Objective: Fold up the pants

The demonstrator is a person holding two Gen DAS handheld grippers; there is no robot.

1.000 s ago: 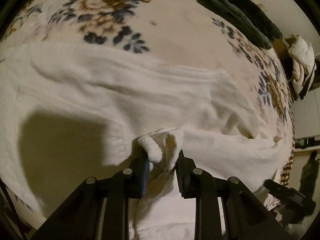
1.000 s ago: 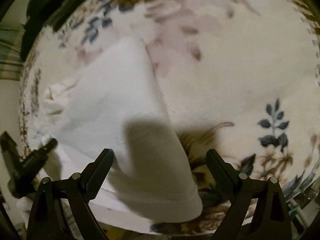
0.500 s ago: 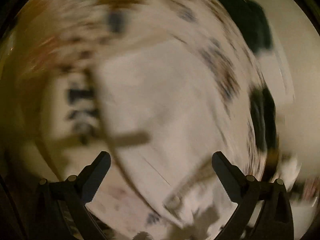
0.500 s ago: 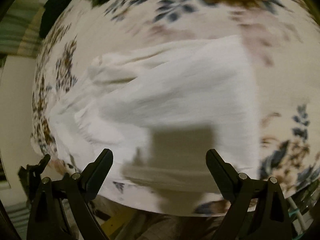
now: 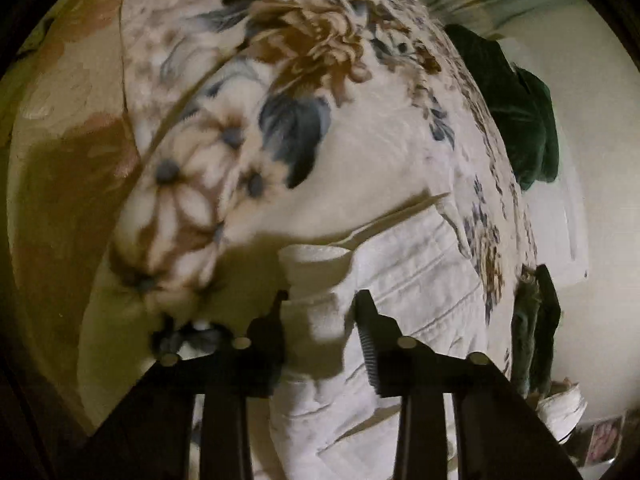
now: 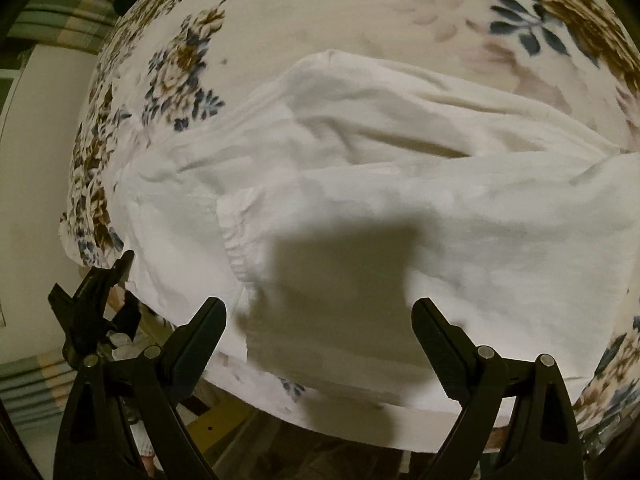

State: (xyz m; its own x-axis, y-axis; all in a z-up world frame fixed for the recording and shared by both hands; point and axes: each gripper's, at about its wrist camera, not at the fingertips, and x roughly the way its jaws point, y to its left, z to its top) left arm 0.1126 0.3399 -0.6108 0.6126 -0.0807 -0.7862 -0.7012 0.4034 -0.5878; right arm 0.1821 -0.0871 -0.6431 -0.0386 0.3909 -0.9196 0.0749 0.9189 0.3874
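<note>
I see one floral bedspread [image 6: 320,12] covering the bed, and no writing or label I can read anywhere. One pair of white pants [image 6: 400,184] lies across it, partly folded over itself, reaching the near edge of the bed. One dark green garment [image 5: 516,112] sits at the far side. My left gripper [image 5: 320,312] has its fingers pinching a bunched fold of the pants between them. My right gripper [image 6: 320,320] hovers above the pants, fingers spread wide, with the cloth below them.
</note>
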